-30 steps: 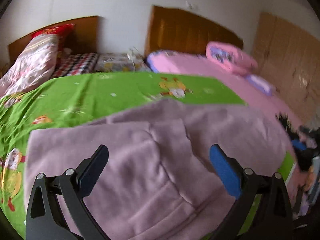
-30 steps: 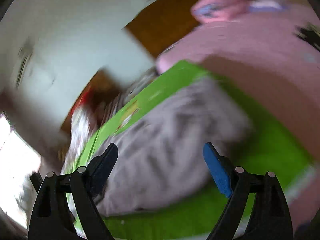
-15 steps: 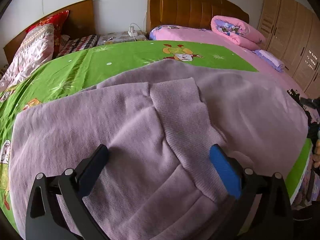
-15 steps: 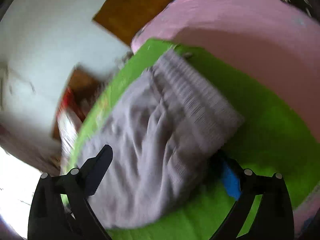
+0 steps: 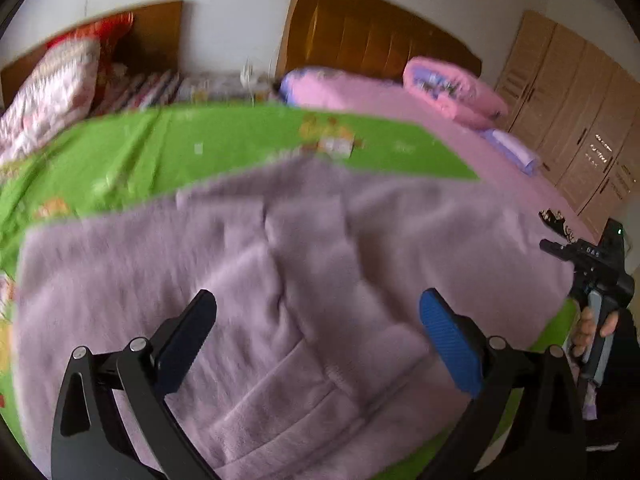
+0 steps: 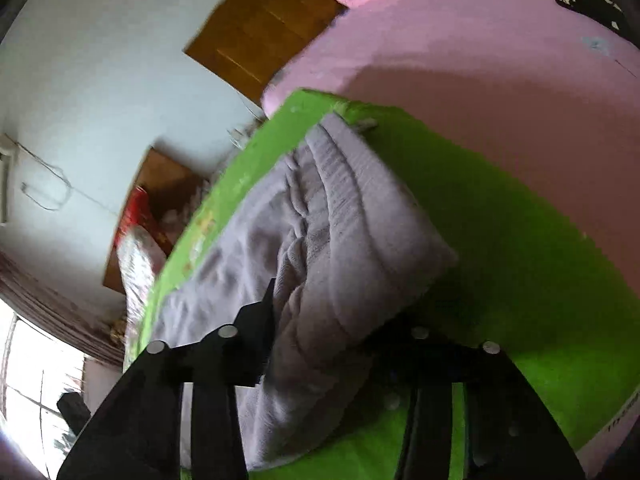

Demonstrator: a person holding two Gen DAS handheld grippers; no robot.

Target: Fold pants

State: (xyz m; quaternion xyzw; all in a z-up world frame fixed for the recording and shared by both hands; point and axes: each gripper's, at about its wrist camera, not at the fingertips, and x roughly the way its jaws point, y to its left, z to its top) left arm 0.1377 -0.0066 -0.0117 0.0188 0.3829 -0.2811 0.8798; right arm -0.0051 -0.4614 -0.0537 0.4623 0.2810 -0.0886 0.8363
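- Lying spread across the green sheet: the lilac pants.
- Having just been closing, now pinching a bunched pants edge: right gripper; risking a thin hold slipping when lifted.
- Hovering with jaws spread and empty: left gripper; risking a lopsided, dragged fold.

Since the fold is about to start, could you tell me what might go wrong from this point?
1. The right gripper has just been closing on a thick, bunched edge of the pants; it may hold only some layers, so the rest could sag or slip when lifted.
2. The left gripper is open above the pants, holding nothing; a one-sided lift would likely skew the fold.
3. The green sheet lies directly underneath and might get pinched too.
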